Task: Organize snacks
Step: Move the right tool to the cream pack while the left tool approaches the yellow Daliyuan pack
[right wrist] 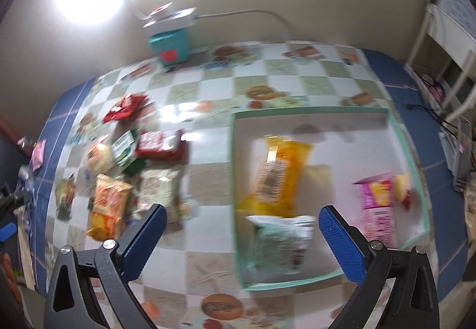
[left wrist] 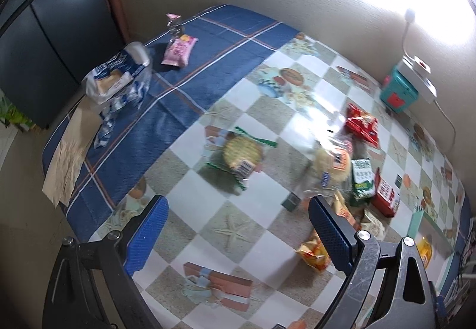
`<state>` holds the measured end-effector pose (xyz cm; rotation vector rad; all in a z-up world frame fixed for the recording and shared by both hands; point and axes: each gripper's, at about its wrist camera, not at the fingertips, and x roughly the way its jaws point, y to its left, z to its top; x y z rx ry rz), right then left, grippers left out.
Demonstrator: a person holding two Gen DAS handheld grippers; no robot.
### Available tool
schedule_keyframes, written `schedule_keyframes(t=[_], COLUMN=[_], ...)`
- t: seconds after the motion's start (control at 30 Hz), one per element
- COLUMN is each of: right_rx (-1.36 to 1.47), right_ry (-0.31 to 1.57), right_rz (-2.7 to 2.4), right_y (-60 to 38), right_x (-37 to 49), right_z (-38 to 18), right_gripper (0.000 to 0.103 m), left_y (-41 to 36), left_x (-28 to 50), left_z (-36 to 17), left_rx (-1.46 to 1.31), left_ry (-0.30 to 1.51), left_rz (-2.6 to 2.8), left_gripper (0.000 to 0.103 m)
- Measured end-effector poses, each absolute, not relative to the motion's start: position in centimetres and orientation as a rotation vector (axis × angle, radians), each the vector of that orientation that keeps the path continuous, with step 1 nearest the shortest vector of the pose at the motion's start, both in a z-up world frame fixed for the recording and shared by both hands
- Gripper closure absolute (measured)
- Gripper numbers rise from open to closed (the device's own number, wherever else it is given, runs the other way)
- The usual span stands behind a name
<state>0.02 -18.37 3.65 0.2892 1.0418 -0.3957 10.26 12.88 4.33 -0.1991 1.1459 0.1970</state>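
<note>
Beige walls back a table (right wrist: pixel 208 126) covered by a glossy checkered oilcloth with blue plaid borders. From the right wrist view, a shallow mint-rimmed white tray (right wrist: pixel 312 111) sits at about three o'clock on the table and holds a yellow plastic snack packet (right wrist: pixel 278 171), a pale green-and-white packet (right wrist: pixel 276 242) and a pink packet (right wrist: pixel 376 204). At nine o'clock lies a loose pile: a red foil bag (right wrist: pixel 126 108), a dark red wrapped pack (right wrist: pixel 160 146), a green sachet (right wrist: pixel 126 147) and an orange cracker packet (right wrist: pixel 108 204). The right gripper (right wrist: pixel 242 235) hangs above with its blue-padded jaws wide apart, gripping nothing. From the left wrist view, the left gripper (left wrist: pixel 238 235) is likewise spread and empty over bare cloth, a round cracker pack in clear wrap (left wrist: pixel 242 154) at twelve o'clock beyond it.
</note>
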Motion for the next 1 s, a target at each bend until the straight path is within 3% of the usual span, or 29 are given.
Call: schedule_keyframes(t=[0.5, 1.0], right_rx=[0.246, 0.247], right_ry=[1.104, 1.160], right_rz=[-0.280, -0.252], right_y=[-12.2, -12.1], right_x=[4.6, 8.0], right_z=[0.2, -4.4], right_gripper=[0.000, 0.000], left_y=[17.5, 9.6], left_x=[12.3, 15.5], left_z=[0.7, -2.1], left_rx=[-0.305, -0.242], left_ry=[1.236, 1.343], left_rz=[0.232, 0.007], left_gripper=[0.008, 0.008])
